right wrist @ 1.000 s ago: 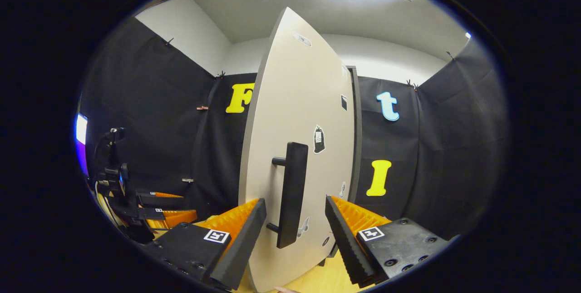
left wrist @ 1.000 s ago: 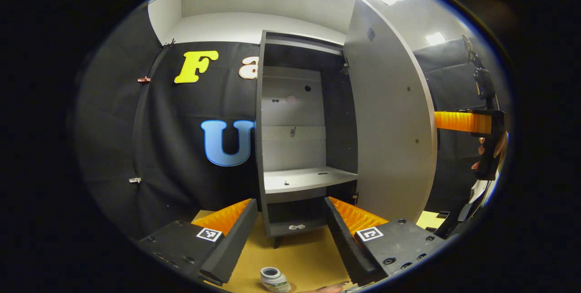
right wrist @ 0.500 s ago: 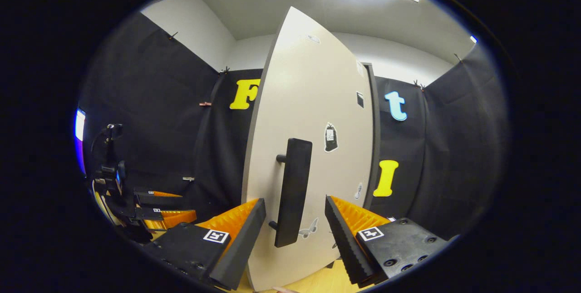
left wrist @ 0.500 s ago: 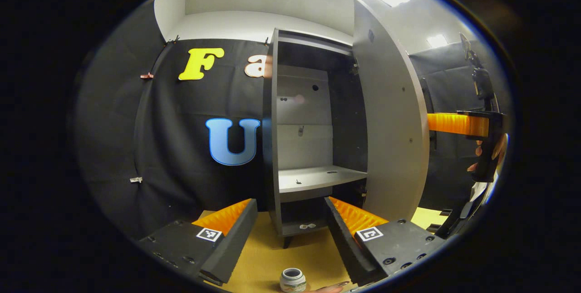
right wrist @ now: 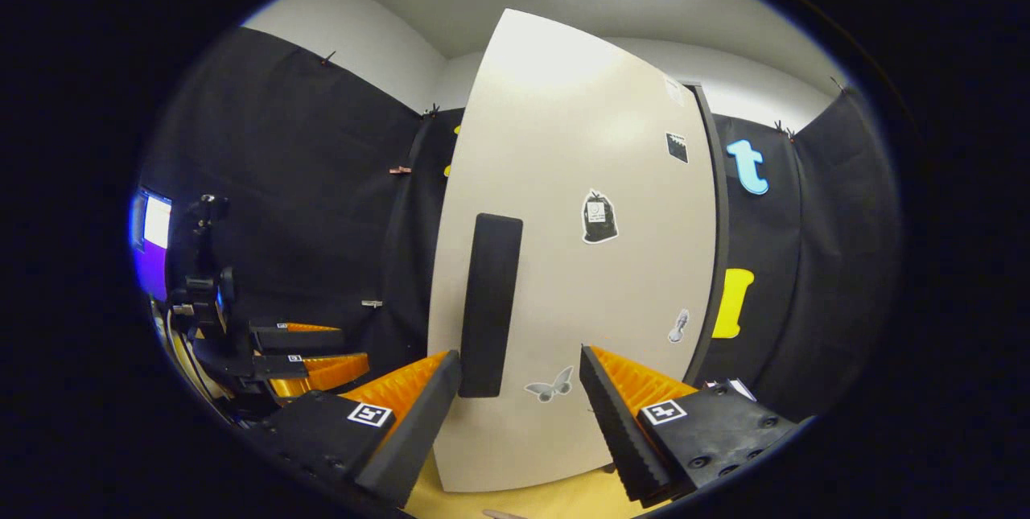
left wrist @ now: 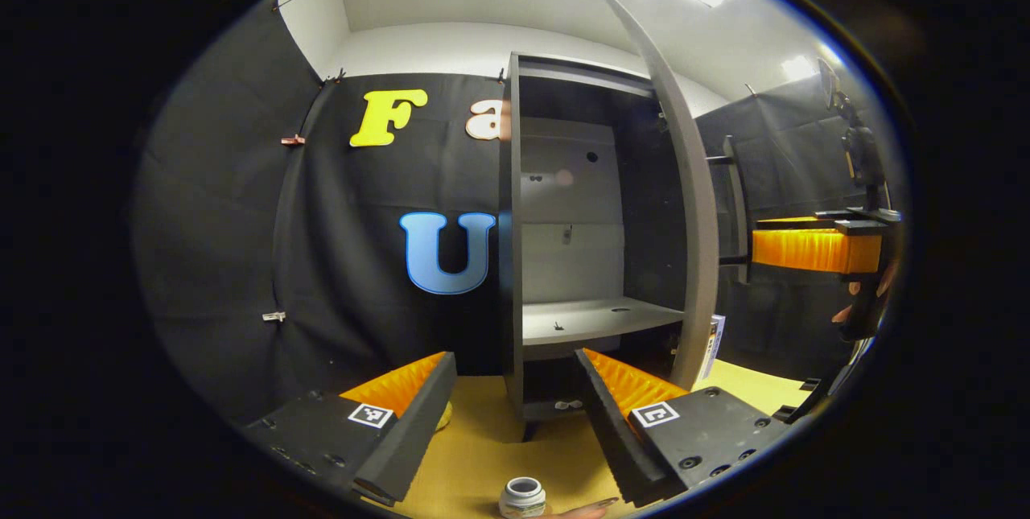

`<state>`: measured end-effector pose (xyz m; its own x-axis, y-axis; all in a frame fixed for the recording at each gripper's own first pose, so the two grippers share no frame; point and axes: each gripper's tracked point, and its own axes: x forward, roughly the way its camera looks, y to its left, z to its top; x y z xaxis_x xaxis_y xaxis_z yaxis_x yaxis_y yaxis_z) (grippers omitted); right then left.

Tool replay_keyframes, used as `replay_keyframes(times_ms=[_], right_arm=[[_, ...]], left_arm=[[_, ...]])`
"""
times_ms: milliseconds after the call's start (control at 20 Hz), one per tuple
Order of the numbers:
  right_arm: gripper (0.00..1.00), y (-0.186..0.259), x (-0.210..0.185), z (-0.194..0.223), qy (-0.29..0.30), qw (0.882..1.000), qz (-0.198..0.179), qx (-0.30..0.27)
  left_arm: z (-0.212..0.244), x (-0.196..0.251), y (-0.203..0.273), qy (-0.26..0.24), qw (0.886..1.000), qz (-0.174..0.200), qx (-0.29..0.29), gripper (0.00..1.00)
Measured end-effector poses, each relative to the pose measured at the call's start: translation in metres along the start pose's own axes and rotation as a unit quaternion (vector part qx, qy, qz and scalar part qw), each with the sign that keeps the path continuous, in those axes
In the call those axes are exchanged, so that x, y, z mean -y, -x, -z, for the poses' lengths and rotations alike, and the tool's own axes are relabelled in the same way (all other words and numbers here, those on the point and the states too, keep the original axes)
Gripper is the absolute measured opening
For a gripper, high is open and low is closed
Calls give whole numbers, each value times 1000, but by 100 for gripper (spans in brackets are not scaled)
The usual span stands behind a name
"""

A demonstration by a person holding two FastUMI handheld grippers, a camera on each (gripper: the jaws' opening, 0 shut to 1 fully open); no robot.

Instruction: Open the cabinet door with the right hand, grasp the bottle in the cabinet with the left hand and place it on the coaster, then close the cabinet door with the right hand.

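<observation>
The small white-capped bottle (left wrist: 523, 496) stands at the yellow desk's (left wrist: 483, 446) near edge. The right gripper (right wrist: 519, 390), spread empty, should press the pale cabinet door (right wrist: 579, 278) shut evenly; the left gripper (left wrist: 515, 390) hangs released.

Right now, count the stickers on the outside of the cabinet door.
4 on the cabinet door: a dark square near the top, a black bag mid-door, a small pale one lower right, a butterfly at the bottom. The handle may hide more.
</observation>
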<state>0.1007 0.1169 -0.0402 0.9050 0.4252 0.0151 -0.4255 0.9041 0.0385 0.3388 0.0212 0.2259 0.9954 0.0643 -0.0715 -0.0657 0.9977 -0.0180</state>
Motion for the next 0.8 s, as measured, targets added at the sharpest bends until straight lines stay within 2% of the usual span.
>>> replay_keyframes(times_ms=[150,300,400,800], right_arm=[[96,-2,3,-6,-16,1000,-11,16],[96,-3,-16,-23,-34,997,-66,38],[96,-4,-17,-27,-30,995,-86,45],[97,-27,4,-5,-43,996,-79,14]], left_arm=[[-3,8,6,0,1000,-10,0,92],[-8,11,14,-8,1000,-28,-1,92],[-14,11,23,-11,999,-42,4,92],[-18,6,35,-3,996,-86,3,89]])
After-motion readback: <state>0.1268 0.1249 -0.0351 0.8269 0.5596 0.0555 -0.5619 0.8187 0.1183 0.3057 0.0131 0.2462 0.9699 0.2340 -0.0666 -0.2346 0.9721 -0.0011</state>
